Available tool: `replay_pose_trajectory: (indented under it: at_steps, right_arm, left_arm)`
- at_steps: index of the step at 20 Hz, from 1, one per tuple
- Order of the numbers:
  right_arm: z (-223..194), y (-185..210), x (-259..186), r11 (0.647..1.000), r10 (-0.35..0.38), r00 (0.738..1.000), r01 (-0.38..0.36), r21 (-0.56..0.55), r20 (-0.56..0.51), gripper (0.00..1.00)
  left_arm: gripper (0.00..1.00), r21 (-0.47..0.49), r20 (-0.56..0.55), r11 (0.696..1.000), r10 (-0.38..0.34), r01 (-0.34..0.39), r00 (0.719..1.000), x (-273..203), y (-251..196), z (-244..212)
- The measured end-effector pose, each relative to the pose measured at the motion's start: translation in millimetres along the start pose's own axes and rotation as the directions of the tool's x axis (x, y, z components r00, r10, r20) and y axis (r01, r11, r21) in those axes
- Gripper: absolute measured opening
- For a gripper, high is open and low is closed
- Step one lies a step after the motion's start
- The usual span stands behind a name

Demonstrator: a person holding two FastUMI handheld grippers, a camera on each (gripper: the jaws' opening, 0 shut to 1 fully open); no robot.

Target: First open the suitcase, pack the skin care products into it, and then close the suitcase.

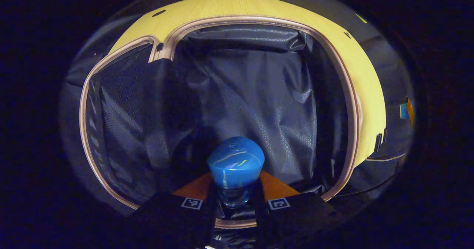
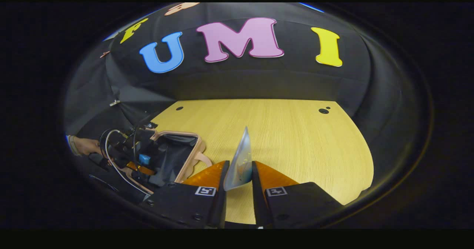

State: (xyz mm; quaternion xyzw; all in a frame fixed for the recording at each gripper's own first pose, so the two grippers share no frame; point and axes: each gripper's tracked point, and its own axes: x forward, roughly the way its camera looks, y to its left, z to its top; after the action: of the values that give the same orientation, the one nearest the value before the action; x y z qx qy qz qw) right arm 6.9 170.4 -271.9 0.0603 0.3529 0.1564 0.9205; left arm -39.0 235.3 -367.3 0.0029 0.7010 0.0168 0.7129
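The table [image 2: 296,141] is a pale wooden top, and the suitcase [image 1: 237,93] lies open on it near the left side in the right gripper view [image 2: 174,156], its dark lining bare inside a light zipped rim. So the opening step looks done; I see nothing lying in the lined half yet, so most of the packing and the closing are left, as far as the pictures show.

The left hand-held gripper [image 1: 236,201] points down into the open case from above, its fingers clamped on the clear neck of a bottle [image 1: 236,167] with a blue cap, held over the lining near the near rim. I judge it is about to be set down inside. In the right gripper view a person's hand [image 2: 87,145] holds that tool over the case.

The right hand-held gripper [image 2: 239,189] waits off to the side above bare table, roughly level and facing the back wall, its fingers pressed on a thin silvery sachet [image 2: 240,164] that stands edge-on between them, well apart from the suitcase.
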Motion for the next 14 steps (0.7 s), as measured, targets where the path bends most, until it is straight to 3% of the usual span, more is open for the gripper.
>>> replay_pose_trajectory:
  at_steps: [3,4,5,7,11,14]
  right_arm:
    - [-10.2,20.8,-1.5,1.0,0.014,0.999,-0.014,-0.005,-0.029,0.34]
    - [-13.2,27.2,-1.5,1.0,0.02,0.999,-0.02,-0.005,-0.041,0.34]
    - [-15.0,34.2,-1.1,0.999,0.029,0.998,-0.03,-0.01,-0.055,0.34]
    - [-16.3,52.9,0.2,0.998,0.056,0.996,-0.058,-0.032,-0.074,0.34]
    - [-22.9,107.5,9.1,0.985,0.168,0.975,-0.171,-0.01,-0.145,0.34]
    - [-36.9,158.5,27.1,0.964,0.266,0.932,-0.262,0.049,-0.245,0.34]
  left_arm:
    - [0.56,0.008,0.043,1.0,-0.026,0.026,0.999,0.9,-8.1,2.9]
    - [0.63,0.011,0.053,0.999,-0.035,0.034,0.998,-1.7,-15.2,4.0]
    - [0.85,0.016,0.077,0.999,-0.035,0.034,0.996,-6.2,-20.8,5.1]
    - [0.95,0.015,0.154,0.999,-0.037,0.035,0.987,-30.4,-20.6,13.9]
    - [0.96,-0.002,0.341,0.991,-0.125,0.134,0.932,-91.8,-15.6,29.5]
    - [0.96,-0.02,0.447,0.981,-0.164,0.193,0.879,-137.4,8.9,29.4]
